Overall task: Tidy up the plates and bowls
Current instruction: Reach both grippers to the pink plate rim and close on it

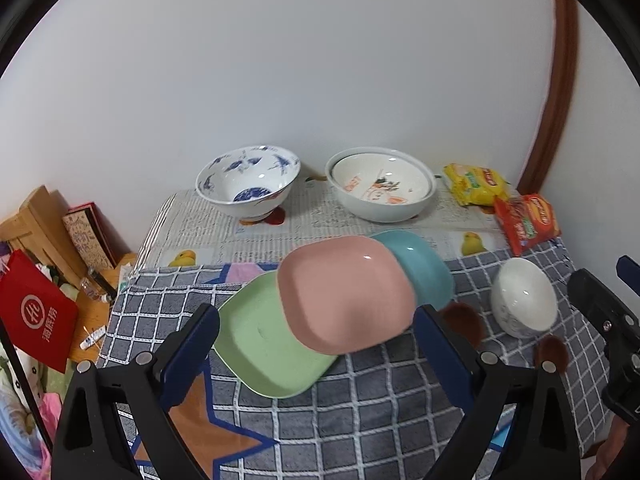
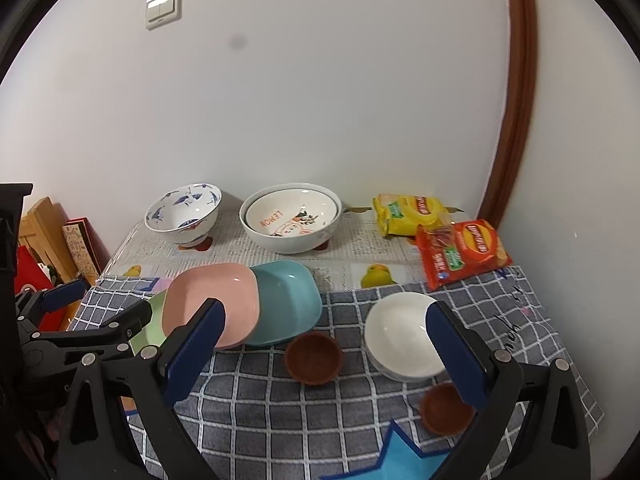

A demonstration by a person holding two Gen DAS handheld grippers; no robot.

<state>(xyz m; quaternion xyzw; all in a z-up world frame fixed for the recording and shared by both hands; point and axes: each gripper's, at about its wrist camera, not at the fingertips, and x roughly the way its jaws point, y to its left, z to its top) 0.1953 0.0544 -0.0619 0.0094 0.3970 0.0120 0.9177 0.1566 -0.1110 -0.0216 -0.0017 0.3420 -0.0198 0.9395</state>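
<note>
Three square plates overlap on the checked cloth: green (image 1: 266,344), pink (image 1: 344,292) on top, teal (image 1: 424,266). A white bowl (image 1: 522,298) and two small brown bowls (image 2: 314,356) (image 2: 446,408) sit to their right. At the back stand a blue-patterned bowl (image 1: 248,180) and a cartoon bowl nested in a white bowl (image 1: 380,186). My left gripper (image 1: 316,334) is open above the green and pink plates. My right gripper (image 2: 324,340) is open above the nearer brown bowl, beside the white bowl (image 2: 400,336).
Yellow (image 2: 408,214) and red (image 2: 460,250) snack packs lie at the back right by the wall corner. Newspaper (image 1: 320,224) covers the table's back. Boxes and a red bag (image 1: 36,312) stand left of the table.
</note>
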